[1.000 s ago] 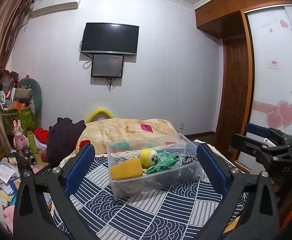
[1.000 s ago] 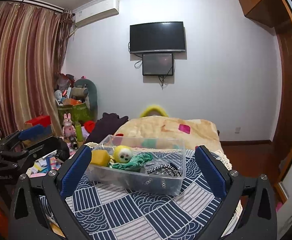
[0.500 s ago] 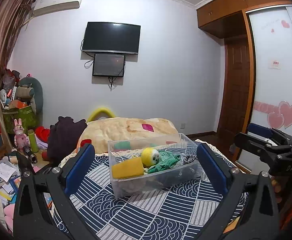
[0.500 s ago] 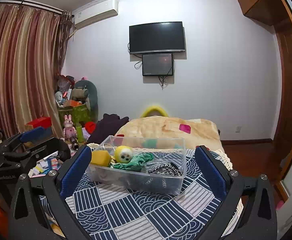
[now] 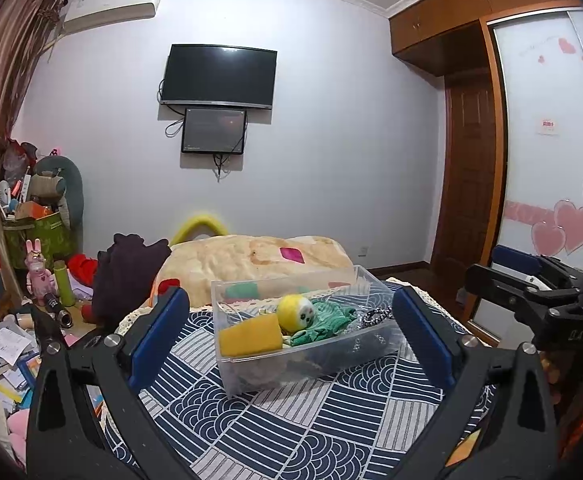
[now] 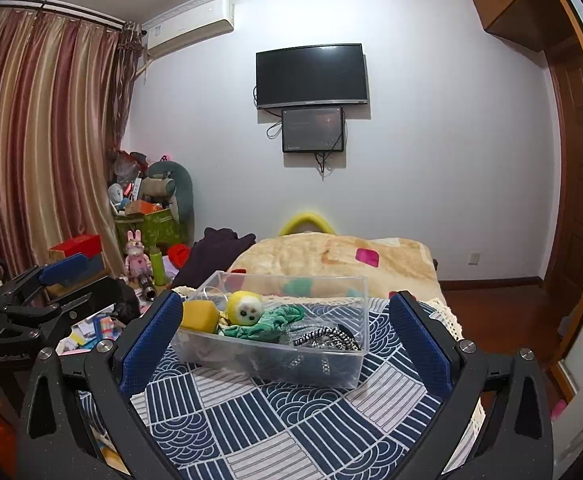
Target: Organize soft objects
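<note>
A clear plastic bin [image 5: 331,364] [image 6: 347,292] stands on a table with a blue-and-white patterned cloth [image 5: 291,424] [image 6: 275,424]. Inside lie a yellow sponge block [image 5: 250,335] [image 6: 198,315], a yellow plush ball with a face [image 5: 295,311] [image 6: 245,308], a green cloth [image 5: 323,320] [image 6: 267,322] and a black-and-white cord [image 6: 327,338]. My left gripper [image 5: 291,332] is open and empty, held back from the bin. My right gripper [image 6: 287,336] is open and empty, also short of the bin. Each gripper shows at the edge of the other's view.
A beige quilt [image 5: 251,264] lies on the bed behind the table, with a dark garment [image 5: 127,272] at its left. Toys, boxes and papers [image 5: 19,320] crowd the floor at left. A wardrobe with heart stickers [image 5: 547,200] stands at right.
Both views have shifted slightly; the left gripper has edged a little, so the bin sits slightly higher and further right in its view. Both grippers stay open.
</note>
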`<state>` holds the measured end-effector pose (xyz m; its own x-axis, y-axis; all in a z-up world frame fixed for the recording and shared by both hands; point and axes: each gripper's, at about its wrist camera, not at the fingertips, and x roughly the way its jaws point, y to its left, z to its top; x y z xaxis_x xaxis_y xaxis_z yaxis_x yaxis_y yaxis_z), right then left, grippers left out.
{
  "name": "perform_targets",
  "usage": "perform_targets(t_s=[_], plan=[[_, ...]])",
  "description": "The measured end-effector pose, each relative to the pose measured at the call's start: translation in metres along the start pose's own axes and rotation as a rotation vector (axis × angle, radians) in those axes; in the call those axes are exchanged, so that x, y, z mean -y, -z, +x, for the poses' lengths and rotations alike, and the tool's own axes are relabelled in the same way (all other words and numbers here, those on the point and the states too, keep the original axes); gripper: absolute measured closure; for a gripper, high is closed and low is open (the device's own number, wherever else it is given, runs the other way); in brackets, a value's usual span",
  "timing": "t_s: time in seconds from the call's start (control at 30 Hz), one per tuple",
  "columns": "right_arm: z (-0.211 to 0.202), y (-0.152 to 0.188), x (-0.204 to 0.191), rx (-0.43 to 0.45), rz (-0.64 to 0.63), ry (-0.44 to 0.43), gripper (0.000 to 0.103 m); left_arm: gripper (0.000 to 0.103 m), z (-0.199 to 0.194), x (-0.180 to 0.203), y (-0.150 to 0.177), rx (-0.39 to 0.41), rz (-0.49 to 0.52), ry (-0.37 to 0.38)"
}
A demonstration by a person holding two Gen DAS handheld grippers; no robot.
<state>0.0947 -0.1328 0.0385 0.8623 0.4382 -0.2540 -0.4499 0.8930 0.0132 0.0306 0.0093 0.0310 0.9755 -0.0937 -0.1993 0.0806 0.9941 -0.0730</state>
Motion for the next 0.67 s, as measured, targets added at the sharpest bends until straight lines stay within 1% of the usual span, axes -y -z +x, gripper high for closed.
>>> perform_targets(t_s=[0.2,0.57,0.67], plan=[[-0.0003,-0.0008,0.0008,-0.001,0.0,0.002,0.0,0.0,-0.0028,0.0008,-0.0011,0.013,-0.002,0.022],[0.0022,0.0,-0.0009,-0.005,-0.008,-0.004,0.0,0.0,-0.002,0.0035,0.0003,0.006,-0.007,0.019],[0.0024,0.0001,-0.0009,-0.006,-0.007,-0.006,0.0,0.0,-0.0013,0.0034,0.0,-0.002,-0.015,0.03]])
